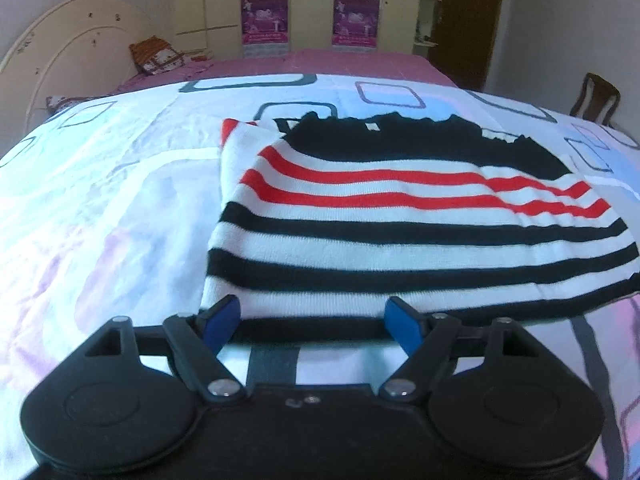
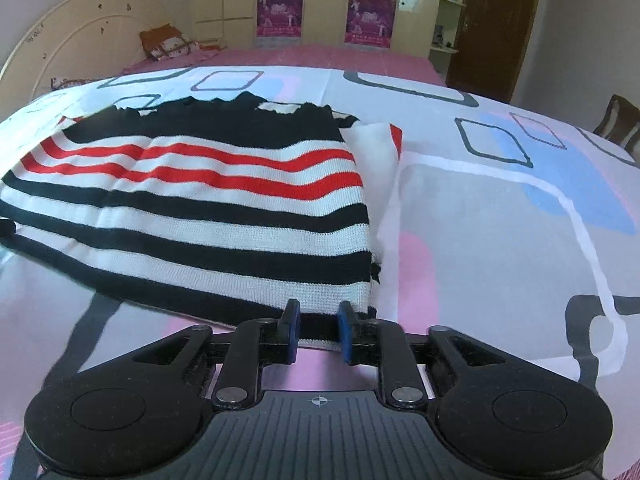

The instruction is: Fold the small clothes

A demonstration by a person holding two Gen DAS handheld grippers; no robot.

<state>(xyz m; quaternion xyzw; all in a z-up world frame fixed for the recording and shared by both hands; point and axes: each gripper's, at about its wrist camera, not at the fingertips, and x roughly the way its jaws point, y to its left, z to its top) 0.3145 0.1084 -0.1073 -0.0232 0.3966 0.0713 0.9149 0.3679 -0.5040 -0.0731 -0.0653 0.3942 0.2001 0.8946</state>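
garment: striped knit top [image 1: 400, 216], black, white and red bands, is lying flat and folded on the bed sheet [image 1: 100, 208]; the same top [image 2: 208, 208] is filling the left half of the right wrist view
fold state: a white layer with red stripes is sticking out past the top layer on the far side edges; the black part is sitting at the far end
near hem: black band is running along the edge closest to both claws
left claw [image 1: 316, 322]: is standing wide open, blue pads [image 1: 222, 320] spread well apart, near hem lying between them; pads are not pressing on the fabric, nothing held
right claw [image 2: 318, 330]: is sitting partly open, narrower than the left; blue pads [image 2: 345, 334] are flanking the hem at the top's near right corner, with a gap showing on both sides; cannot tell if the tips are touching cloth, no grip visible
bed: sheet is white with pink, blue and grey rounded squares; a pink cover [image 2: 320, 60] is showing beyond it
background: curved cream headboard [image 1: 68, 56] at left, cupboard doors with purple posters [image 1: 264, 20] behind, dark wooden door [image 2: 500, 20] at right, wooden chair [image 1: 596, 98] at the far right edge
pillow: a patterned one [image 1: 158, 56] is leaning by the headboard
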